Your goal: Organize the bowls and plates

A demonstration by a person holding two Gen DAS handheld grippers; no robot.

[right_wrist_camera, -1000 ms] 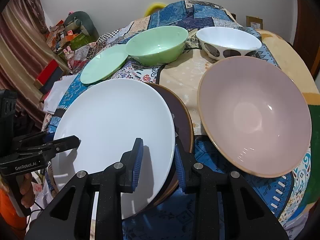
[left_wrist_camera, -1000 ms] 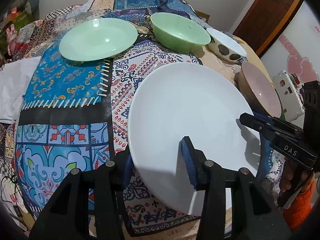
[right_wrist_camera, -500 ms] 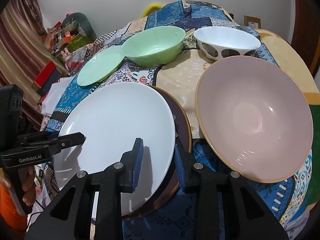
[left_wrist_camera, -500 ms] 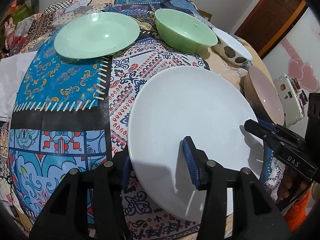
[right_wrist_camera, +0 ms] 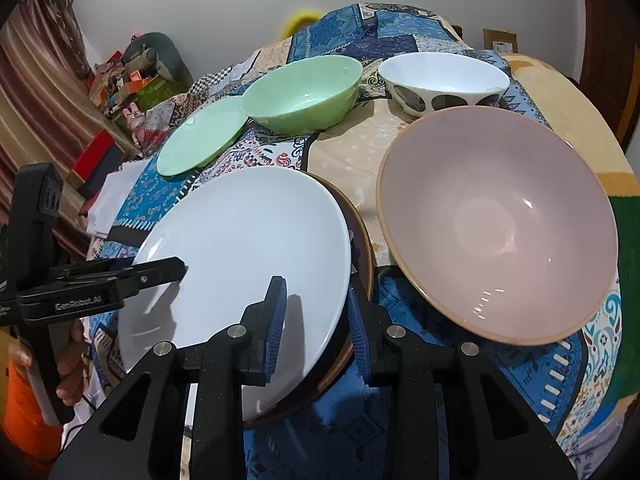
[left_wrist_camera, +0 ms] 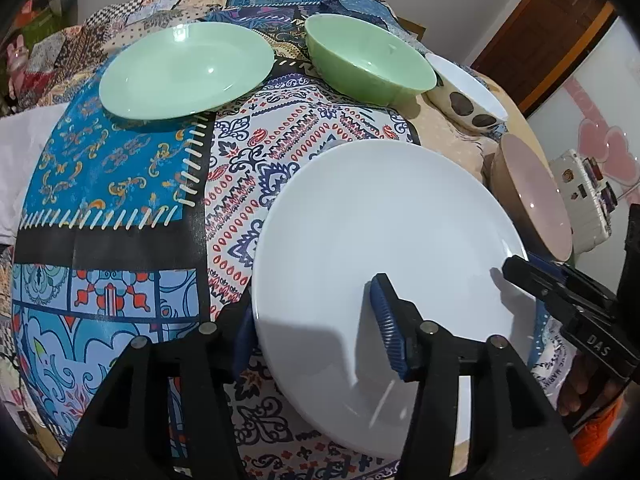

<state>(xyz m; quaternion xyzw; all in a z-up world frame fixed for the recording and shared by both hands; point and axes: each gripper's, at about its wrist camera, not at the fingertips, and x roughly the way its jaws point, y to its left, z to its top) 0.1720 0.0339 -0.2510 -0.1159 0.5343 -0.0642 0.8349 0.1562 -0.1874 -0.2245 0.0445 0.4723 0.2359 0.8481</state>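
White plate [right_wrist_camera: 240, 248] sits nested on the brown plate [right_wrist_camera: 362, 256] on the worktop [left_wrist_camera: 120, 208], pushed slightly further in than a second ago. Both the left claw [left_wrist_camera: 312, 328] and right claw [right_wrist_camera: 316, 328] straddle its rim, spread (no pinch yet). Stacking nearly done.

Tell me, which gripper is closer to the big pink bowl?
Right. The right gripper straddles the white plate edge beside the pink bowl. The left gripper holds that plate's far side, away from the bowl.
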